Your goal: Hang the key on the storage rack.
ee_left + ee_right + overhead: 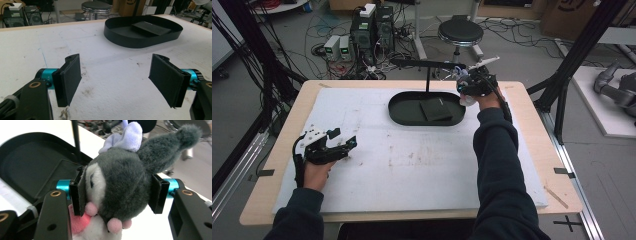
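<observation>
Currently held: plush toy, clamped by right gripper (left gripper gapes empty).
Risk: toy is dropped outside tray if squeezed loosely.

Readable text: none in any view.
Cardboard box, far right: a dark printed mark, cut off by the edge, not legible.
Cardboard box, far, left gripper view: part of a black mark, not legible.
</observation>
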Demonstrator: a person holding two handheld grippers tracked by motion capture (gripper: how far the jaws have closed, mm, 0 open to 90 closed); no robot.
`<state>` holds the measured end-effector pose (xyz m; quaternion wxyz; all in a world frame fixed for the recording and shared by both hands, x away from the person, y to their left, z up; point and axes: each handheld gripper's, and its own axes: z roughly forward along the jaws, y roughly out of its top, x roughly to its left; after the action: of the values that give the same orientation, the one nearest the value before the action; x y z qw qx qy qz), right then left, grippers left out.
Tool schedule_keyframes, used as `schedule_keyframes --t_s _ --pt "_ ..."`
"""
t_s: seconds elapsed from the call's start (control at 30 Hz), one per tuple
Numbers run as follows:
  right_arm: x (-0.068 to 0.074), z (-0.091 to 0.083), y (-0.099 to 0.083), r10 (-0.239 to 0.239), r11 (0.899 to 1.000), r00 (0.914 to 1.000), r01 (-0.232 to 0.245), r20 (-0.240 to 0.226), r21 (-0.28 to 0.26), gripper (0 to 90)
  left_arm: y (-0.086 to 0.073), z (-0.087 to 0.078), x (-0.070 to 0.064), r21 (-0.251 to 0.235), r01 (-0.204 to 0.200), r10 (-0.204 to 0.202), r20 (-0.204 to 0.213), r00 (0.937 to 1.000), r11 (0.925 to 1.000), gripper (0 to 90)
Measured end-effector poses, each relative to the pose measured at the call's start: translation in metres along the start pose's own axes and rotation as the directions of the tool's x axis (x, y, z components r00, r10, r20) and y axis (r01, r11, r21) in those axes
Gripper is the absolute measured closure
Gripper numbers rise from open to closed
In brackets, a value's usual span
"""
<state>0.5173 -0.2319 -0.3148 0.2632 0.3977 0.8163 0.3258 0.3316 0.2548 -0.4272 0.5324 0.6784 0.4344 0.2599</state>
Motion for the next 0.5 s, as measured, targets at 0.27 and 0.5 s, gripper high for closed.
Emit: schedule_keyframes --t_s 0.27,0.5 --pt "0.005 0.019 -0.004 0.065 0.998 0.9971 -0.065 -0.039 0.006 43.3 0.0 -0.001 0.0 -0.001 0.001 -0.001 0.001 1.0 1.0 25.3" --pt "0.004 0.031 -0.01 0.208 0.978 0.9747 -0.209 -0.083 -0.012 40.4 0.0 -0.002 0.001 -0.003 0.003 -0.003 -0.002 1.0 1.0 25.3"
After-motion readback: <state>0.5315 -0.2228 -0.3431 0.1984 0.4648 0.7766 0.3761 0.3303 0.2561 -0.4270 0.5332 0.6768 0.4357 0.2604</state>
